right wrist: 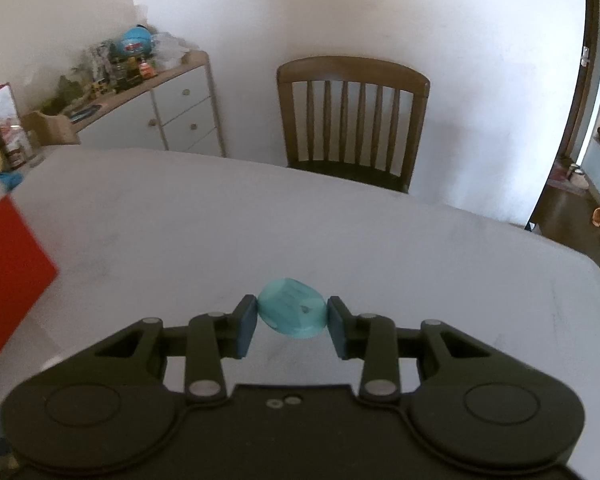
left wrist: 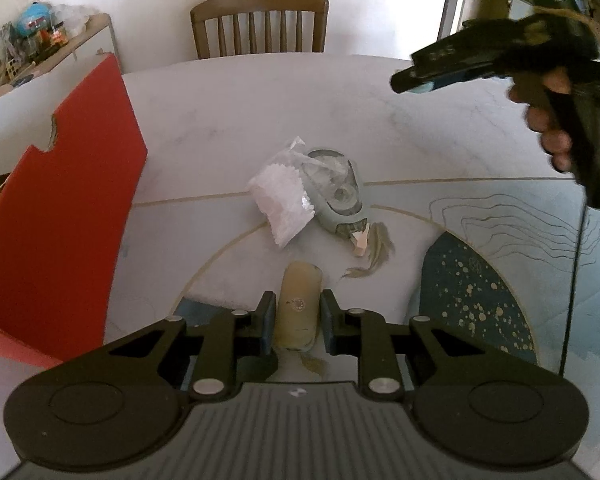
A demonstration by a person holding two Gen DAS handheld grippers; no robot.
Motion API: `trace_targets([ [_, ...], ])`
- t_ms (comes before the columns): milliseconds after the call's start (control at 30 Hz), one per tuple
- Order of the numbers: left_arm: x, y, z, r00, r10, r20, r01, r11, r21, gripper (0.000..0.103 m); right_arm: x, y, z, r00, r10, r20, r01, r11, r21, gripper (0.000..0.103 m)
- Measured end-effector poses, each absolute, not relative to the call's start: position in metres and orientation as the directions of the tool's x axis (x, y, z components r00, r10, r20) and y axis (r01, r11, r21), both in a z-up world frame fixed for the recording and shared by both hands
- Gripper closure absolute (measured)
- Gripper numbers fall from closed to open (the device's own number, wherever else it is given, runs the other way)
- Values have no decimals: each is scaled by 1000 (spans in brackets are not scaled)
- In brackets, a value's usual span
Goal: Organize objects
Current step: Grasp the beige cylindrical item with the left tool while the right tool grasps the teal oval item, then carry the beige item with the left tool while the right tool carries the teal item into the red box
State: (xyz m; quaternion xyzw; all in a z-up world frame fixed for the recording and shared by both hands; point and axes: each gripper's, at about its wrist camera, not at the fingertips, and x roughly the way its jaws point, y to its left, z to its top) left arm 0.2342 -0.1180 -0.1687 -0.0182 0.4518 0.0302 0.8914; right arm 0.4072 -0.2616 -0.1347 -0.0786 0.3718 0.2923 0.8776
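Left gripper [left wrist: 296, 318]: black, matte, with flat blue-grey pads closed against the sides of a beige capsule-shaped case [left wrist: 298, 308], smooth, rounded at both ends, bearing a small dark printed mark; it lies on the table [left wrist: 228, 120], long axis running straight away from the camera, in line with the fingers. Table: pale, marble-like top with thin gold inlaid curves and a dark teal patch speckled gold. Beyond the case, well apart: a crinkled clear plastic bag [left wrist: 288, 200] with a white, pinked-edge panel, lying against a grey-green rounded moulded item [left wrist: 342, 200] whose nature is unclear. At left, a red box wall [left wrist: 60, 216], flat and matte, with a notched upper edge. Right gripper [right wrist: 292, 316]: pads clamped on a turquoise oval piece [right wrist: 292, 314], smooth plastic, held clear above the bare tabletop, its long axis crosswise between the pads, broad face tilted toward the camera. Behind the table, a brown wooden slat-back chair [right wrist: 352, 120].
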Motion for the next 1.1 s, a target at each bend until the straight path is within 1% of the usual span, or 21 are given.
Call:
trace_targets([
  [233, 221, -112, -163, 590, 31, -807, -85, 996, -24, 83, 365, -269, -114, 499, 484, -718, -602, 790, 114, 67],
  [467, 205, -105, -154, 610, 3, -792, -68, 997, -49, 83, 309, -266, -89, 493, 499, -712, -629, 770, 105, 67],
  [767, 177, -75, -118, 655, -39, -755, -58, 993, -102, 83, 245, -255, -65, 505, 493, -709, -625, 775, 95, 67],
  [1100, 146, -22, -74, 705, -42, -708, -36, 995, -95, 83, 196, -216, -33, 527, 515, -676, -627, 772, 99, 67],
])
